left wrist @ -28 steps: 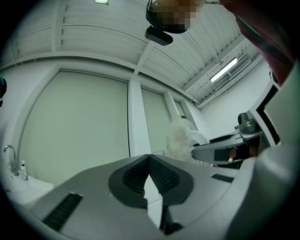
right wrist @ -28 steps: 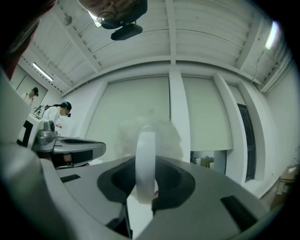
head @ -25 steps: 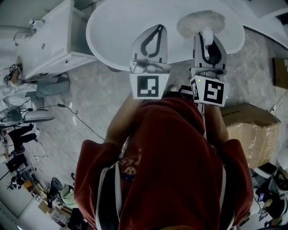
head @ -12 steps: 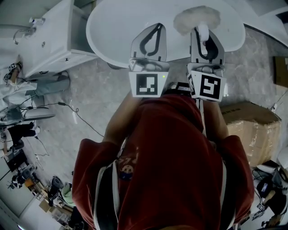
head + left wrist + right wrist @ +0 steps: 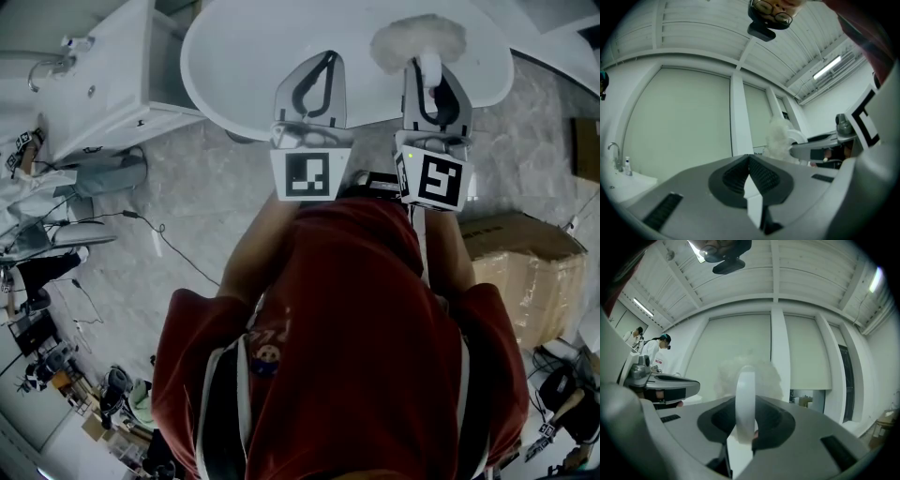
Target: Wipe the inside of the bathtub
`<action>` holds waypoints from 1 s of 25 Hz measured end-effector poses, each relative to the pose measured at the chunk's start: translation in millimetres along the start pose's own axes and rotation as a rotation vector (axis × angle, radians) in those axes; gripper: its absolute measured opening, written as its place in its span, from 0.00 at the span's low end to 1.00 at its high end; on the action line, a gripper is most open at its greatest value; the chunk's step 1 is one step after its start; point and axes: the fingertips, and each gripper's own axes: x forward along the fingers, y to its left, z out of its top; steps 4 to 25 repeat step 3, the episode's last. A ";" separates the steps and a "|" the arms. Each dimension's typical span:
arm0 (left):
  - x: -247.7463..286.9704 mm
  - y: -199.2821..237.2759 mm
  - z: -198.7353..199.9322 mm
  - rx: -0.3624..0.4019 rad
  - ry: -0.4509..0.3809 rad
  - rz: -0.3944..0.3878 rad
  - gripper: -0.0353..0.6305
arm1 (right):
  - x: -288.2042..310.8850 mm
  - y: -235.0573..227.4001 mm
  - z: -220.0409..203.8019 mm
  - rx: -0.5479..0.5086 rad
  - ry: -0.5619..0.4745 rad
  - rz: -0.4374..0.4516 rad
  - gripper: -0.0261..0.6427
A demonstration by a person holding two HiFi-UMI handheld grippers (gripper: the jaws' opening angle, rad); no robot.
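Bathtub (image 5: pixel 234 66): white, oval, at the top of the head view, ahead of the person; inside uniformly pale, with no streak, foam or wet patch to separate wiped from unwiped.
Washbasin unit (image 5: pixel 98 89): white, left of the tub.
Cardboard box (image 5: pixel 511 267): on the floor, right.
Left tongs (image 5: pixel 327 58): clenched on nothing, tips over the tub's near rim.
Right tongs (image 5: pixel 429 67): grasping the white handle of a fluffy duster (image 5: pixel 418 42), whose head lies over the tub's inside, right of centre; contact cannot be told.
Progress: judged early or mid-wipe. The tool is in hand and at the tub, but both gripper views show wall and ceiling, so no finished area can be confirmed.
Writing: none legible. Marker cubes carry only black-and-white squares, and the shirt print is too small to read.
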 end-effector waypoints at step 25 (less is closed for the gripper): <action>0.6 1.1 -2.8 -0.010 0.013 0.003 0.08 | -1.3 2.8 -1.9 -0.005 0.007 0.002 0.18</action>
